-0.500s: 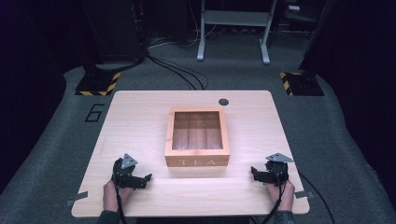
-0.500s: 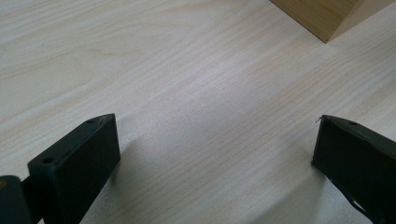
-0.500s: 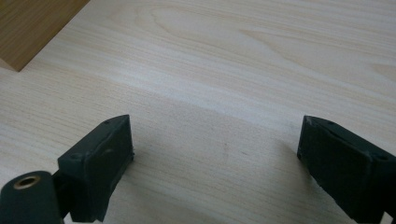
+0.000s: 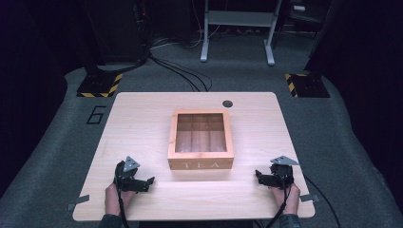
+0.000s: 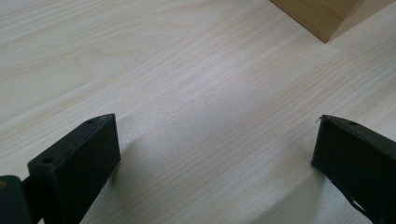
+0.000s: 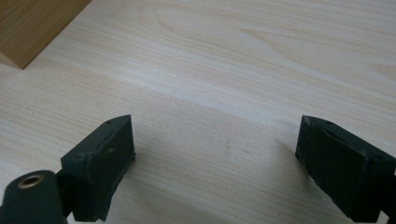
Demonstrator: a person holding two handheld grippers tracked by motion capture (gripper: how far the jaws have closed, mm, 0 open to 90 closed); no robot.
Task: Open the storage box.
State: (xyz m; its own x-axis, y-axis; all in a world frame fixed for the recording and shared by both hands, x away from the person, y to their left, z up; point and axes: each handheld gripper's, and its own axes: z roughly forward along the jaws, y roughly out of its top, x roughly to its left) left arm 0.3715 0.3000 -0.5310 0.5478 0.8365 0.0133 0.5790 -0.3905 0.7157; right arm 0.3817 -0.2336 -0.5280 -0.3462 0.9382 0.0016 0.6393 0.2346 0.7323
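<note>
At the near edge of the table (image 4: 142,118), two hands are resting on the pale wood, each holding a gripper. The left gripper (image 4: 148,182) is lying toward the near left corner, its jaws standing spread with nothing but bare tabletop between them. The right gripper (image 4: 259,175) is lying toward the near right corner, its jaws likewise standing wide apart and gripping nothing. Both are pointing inward, toward each other. Between them and a little farther back, the wooden tea box (image 4: 201,164) is sitting at the table's middle, apart from both grippers, its front marked TEA and its divided compartments showing from above. Beyond it, a small dark disc (image 4: 227,103) is sitting near the far edge.
</note>
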